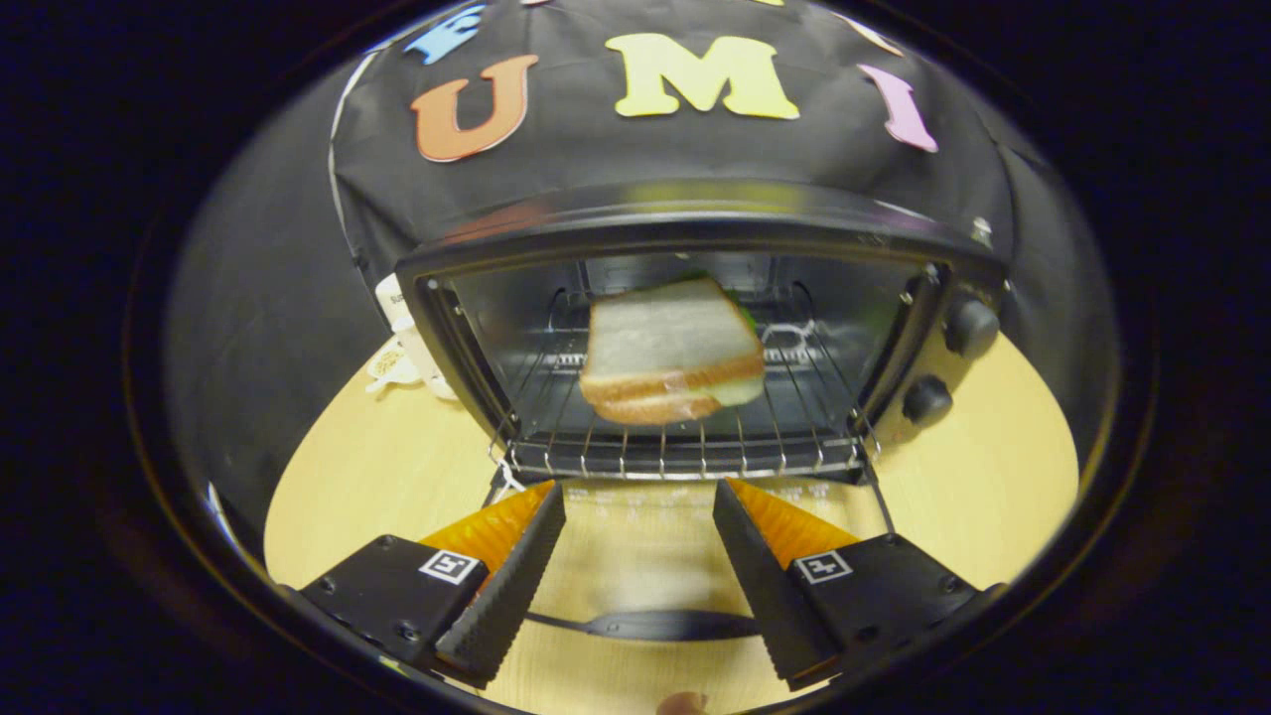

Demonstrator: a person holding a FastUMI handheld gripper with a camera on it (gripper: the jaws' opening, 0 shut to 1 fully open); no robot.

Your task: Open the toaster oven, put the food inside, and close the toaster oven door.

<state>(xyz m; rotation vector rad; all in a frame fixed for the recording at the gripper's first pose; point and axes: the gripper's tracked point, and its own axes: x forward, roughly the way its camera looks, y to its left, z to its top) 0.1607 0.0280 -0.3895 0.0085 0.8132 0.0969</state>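
The toaster oven (pixel 695 328) sits on a light wood table (pixel 993 477), right ahead of the gripper (pixel 638 511). Its door (pixel 645 571) is open & folded down flat toward the gripper. The glass door lies under & between the 2 fingers, w/ its dark handle (pixel 660 625) close to the gripper's base.

The fingers are spread wide apart. Nothing is between them, nothing is held. Their tips are just in front of the wire rack (pixel 685 452).

The food is a sandwich (pixel 672 353): white bread on top, brown crust at the edge, a bit of green poking out at the back. It is inside the oven, above the wire rack, beyond the fingertips. It looks a little blurry & tilted, so can't tell if it rests flat on the rack or not.

2 dark knobs (pixel 970 327) are on the oven's right side, one above the other.

A small white thing (pixel 402 348) is on the table just left of the oven, partly hidden behind it. Can't tell what it is.

A black cloth wall (pixel 298 298) stands behind the oven.
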